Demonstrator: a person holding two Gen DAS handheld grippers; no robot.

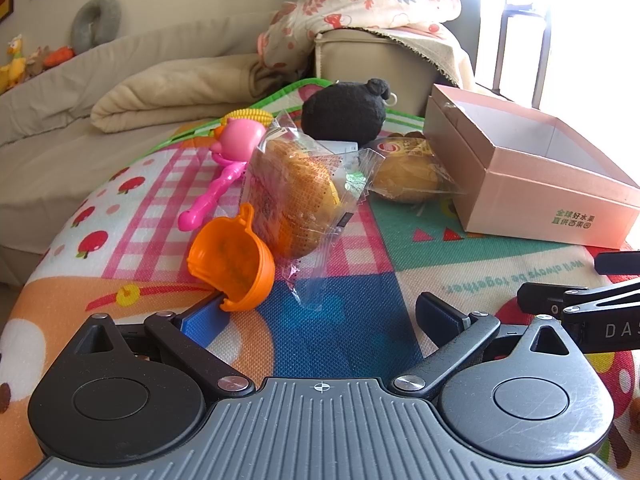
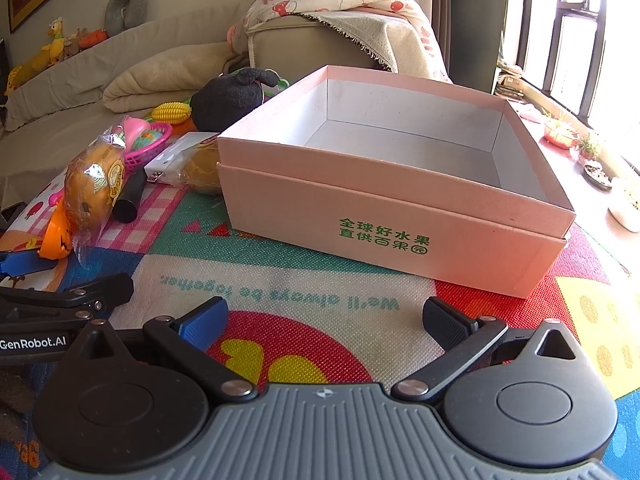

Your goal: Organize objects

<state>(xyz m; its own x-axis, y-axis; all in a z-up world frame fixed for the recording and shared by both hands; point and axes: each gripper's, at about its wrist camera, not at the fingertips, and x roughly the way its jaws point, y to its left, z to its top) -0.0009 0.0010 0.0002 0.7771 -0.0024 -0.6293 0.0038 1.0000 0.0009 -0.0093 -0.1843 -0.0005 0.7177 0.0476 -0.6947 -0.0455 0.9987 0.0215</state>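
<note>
In the left wrist view, the left gripper is being held wide open low in the frame, with nothing between its fingers. An orange cup is lying on its side at lower left of centre, just beside the blue left fingertip; whether they are touching cannot be told. A wrapped bun is standing tilted at centre, against the cup. A pink toy is lying to the left of the bun, with a toy corn behind it. A black plush is sitting at upper centre, and a second bun is lying below it, just beside the pink box at the right. Everything is being carried by a patterned mat. Part of the other gripper is being seen at the right edge.

In the right wrist view, the right gripper is likewise being held wide open and empty at the bottom of the frame. The box is filling the centre, open-topped and empty. The buns, cup, plush and corn are being seen at the left, along with a pink basket, a black cylinder and a white charger. The left gripper is showing at the lower left edge.
</note>
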